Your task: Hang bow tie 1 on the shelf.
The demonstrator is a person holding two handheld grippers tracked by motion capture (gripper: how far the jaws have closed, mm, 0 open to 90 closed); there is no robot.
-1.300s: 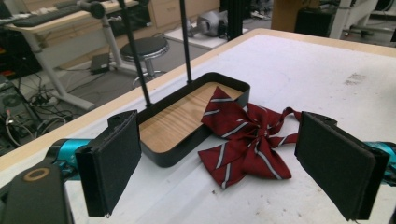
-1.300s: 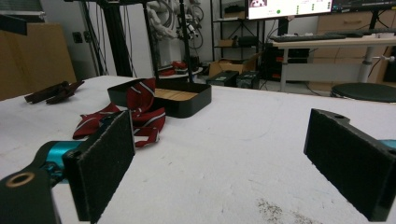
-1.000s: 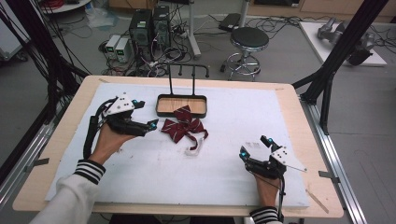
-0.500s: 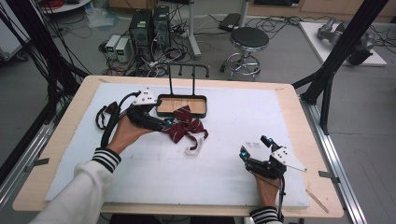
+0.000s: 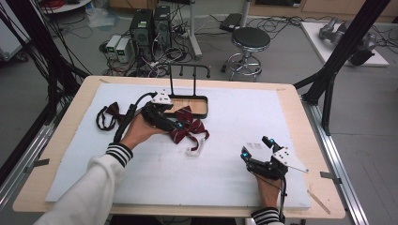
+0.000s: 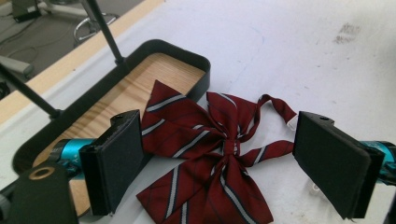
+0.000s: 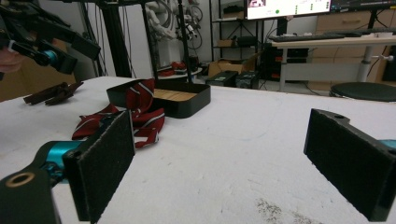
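White foam-topped table (image 5: 225, 173): left gripper (image 5: 180, 126) jaws apart over dark-red striped fabric bow tie (image 6: 205, 154); right gripper (image 5: 256, 149) jaws apart, resting on the foam.

The bow tie (image 5: 187, 129) lies on the table (image 5: 300, 122), against the tray (image 5: 197, 105), with another bow tie (image 5: 109, 115) far left.

The left tool (image 5: 177, 125) hangs over the red bow (image 5: 187, 130), jaws wide, with the tray (image 5: 202, 100) wall and its upright rack (image 5: 189, 77) close behind. A second bow (image 5: 107, 116) lies near the desk's (image 5: 291, 112) left edge. Bare mat spreads between the bow and the right tool (image 5: 256, 147), and across the right side.
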